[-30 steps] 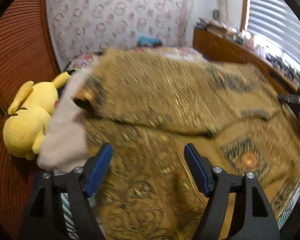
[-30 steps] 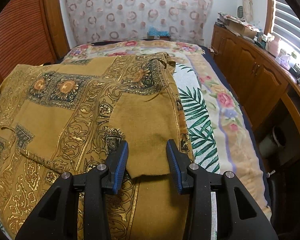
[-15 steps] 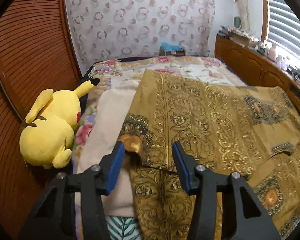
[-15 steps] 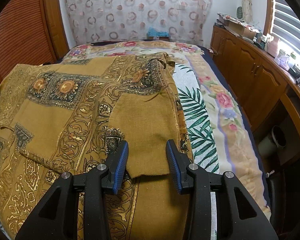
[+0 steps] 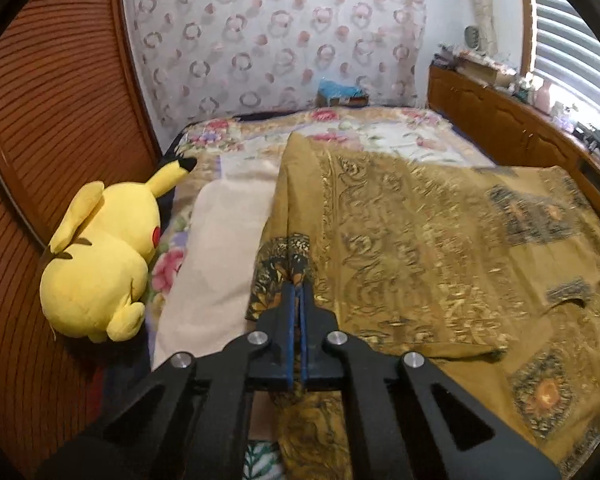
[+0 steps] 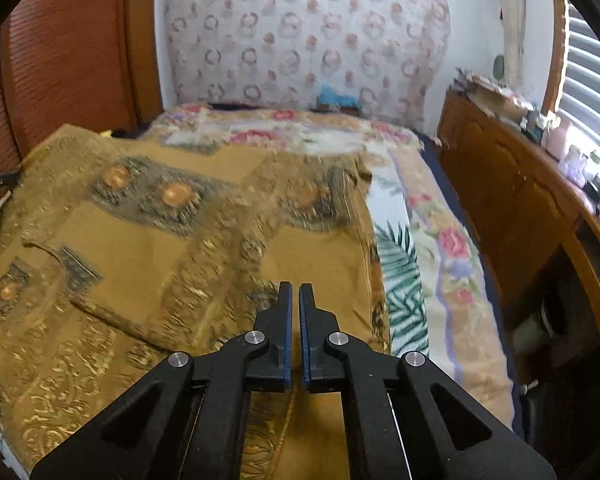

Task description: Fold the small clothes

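Note:
A mustard-gold patterned cloth (image 5: 420,240) lies spread over the bed; it also shows in the right wrist view (image 6: 180,240). My left gripper (image 5: 297,292) is shut on the cloth's dark-patterned left corner, which bunches up between the blue pads. My right gripper (image 6: 295,292) is shut on the cloth's folded right edge, next to the palm-print sheet. The cloth's left edge is lifted into a ridge running away from the left gripper.
A yellow Pikachu plush (image 5: 104,256) lies at the bed's left edge against the wooden wardrobe (image 5: 52,120). A cream towel (image 5: 220,248) lies left of the cloth. A floral bedsheet (image 6: 440,248) covers the bed. A wooden cabinet (image 6: 532,216) with clutter runs along the right.
Both grippers closed from open onto the cloth: the left on the left corner, the right on the folded right edge. The cloth has started to shift and lift.

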`<state>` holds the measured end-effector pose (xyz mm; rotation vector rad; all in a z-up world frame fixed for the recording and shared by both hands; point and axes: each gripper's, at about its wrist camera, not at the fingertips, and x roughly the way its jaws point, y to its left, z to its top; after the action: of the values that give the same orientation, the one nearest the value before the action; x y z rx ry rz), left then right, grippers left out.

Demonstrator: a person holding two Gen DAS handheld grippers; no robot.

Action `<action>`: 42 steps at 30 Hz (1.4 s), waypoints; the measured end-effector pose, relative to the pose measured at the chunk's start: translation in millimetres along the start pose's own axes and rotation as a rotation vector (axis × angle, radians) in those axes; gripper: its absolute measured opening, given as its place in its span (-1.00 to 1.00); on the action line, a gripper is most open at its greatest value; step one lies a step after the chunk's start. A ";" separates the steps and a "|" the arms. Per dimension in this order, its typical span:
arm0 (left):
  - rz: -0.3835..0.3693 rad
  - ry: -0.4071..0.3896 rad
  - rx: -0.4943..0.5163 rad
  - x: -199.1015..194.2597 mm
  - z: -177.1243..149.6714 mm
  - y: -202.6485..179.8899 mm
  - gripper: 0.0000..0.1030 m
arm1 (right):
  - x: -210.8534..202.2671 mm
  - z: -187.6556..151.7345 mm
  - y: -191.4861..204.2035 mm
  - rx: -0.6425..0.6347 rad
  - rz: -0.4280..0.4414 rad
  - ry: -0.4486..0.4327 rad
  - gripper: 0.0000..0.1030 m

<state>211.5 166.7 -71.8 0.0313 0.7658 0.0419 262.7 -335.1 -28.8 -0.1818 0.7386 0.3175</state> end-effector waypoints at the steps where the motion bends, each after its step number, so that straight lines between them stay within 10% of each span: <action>1: -0.009 -0.012 0.001 -6.4 0.6 -1.0 -1.00 | -3.8 2.4 -0.4 0.003 0.001 -0.014 -1.00; 12: -0.092 -0.098 0.002 -62.9 -0.8 -14.5 -1.00 | -24.4 9.0 -24.5 0.052 -0.020 -0.022 -1.00; 17: -0.090 -0.097 0.011 -61.8 -5.6 -24.2 -1.00 | -1.4 -2.1 -28.4 0.066 -0.028 0.079 -0.33; 26: -0.082 -0.066 0.005 -48.4 -18.4 -27.1 -1.00 | 34.2 -17.6 -26.5 0.102 -0.033 0.191 -0.33; 29: -0.090 -0.058 0.003 -46.2 -21.3 -27.3 -1.00 | 34.0 -18.4 -24.5 0.090 -0.038 0.194 -0.38; 33: -0.120 -0.062 0.019 -52.4 -22.1 -35.7 -1.00 | 29.7 -16.7 -19.3 0.037 0.019 0.186 -0.96; 42: -0.208 -0.167 -0.036 -116.6 -8.0 -34.3 -1.00 | -51.4 8.3 -32.2 0.065 0.031 -0.011 -1.00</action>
<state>122.8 126.7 1.7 -0.0786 0.5984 -0.1426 243.4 -374.2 14.1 -0.1073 0.7405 0.3235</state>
